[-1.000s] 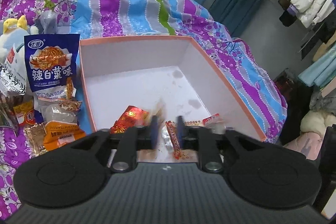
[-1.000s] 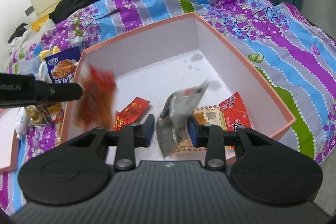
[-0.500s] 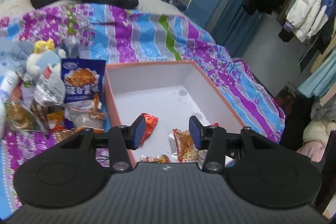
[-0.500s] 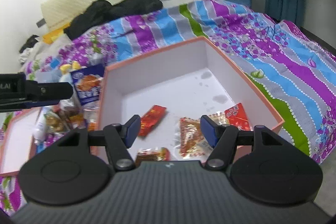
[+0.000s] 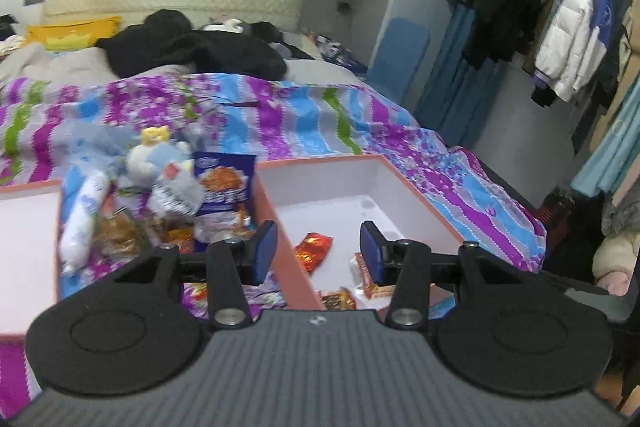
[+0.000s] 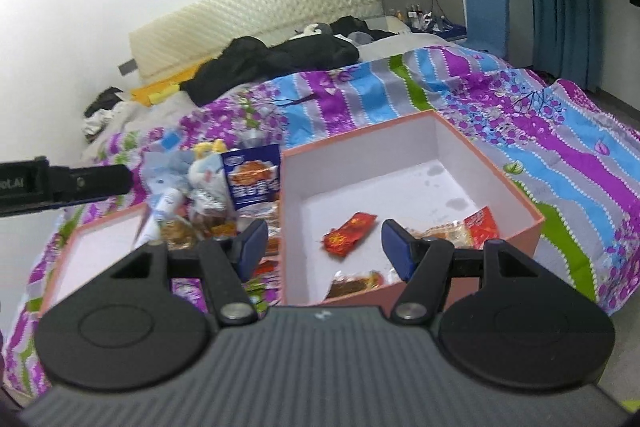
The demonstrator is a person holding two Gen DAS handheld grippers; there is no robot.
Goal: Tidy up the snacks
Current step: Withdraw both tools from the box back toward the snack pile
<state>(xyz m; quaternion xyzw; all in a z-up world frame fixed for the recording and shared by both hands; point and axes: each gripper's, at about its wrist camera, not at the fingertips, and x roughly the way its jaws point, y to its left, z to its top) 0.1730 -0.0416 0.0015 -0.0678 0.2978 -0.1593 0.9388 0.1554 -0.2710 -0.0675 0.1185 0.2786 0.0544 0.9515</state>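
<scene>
Room: a bedroom is shown, with a quilted cream headboard [image 6: 256, 3] against a white wall and coats hung on an open rail [image 5: 560, 27] to one side.
Surface: a bed is covered by a purple, blue and green striped floral quilt [image 6: 540, 131], which serves as the work surface; dark clothing [image 5: 192, 47] is heaped near the pillows, well apart from the snacks.
Box: an open pink-edged box with a white inside [image 6: 436, 125] is set on the quilt, judged to be the collecting place for the snacks.
Lid: a second shallow pink-edged tray, probably the lid [image 6: 100, 247], is laid beside the pile, apart from the box.
Unsorted pile: a heap of snack bags [image 5: 168, 211] is left between lid and box, topped by a blue noodle-snack packet [image 5: 224, 187] and a small plush toy [image 5: 156, 151]; sorting is judged only partly done.
Snacks in box: a red foil packet [image 6: 350, 233] and several small orange and red packets [image 6: 460, 227] are scattered on the box floor near its front wall.
Left gripper [image 5: 318, 251]: jaws spread, nothing between them, held above the box's near left wall.
Right gripper [image 6: 324, 245]: jaws spread and empty, having just been opening, held over the box front.
</scene>
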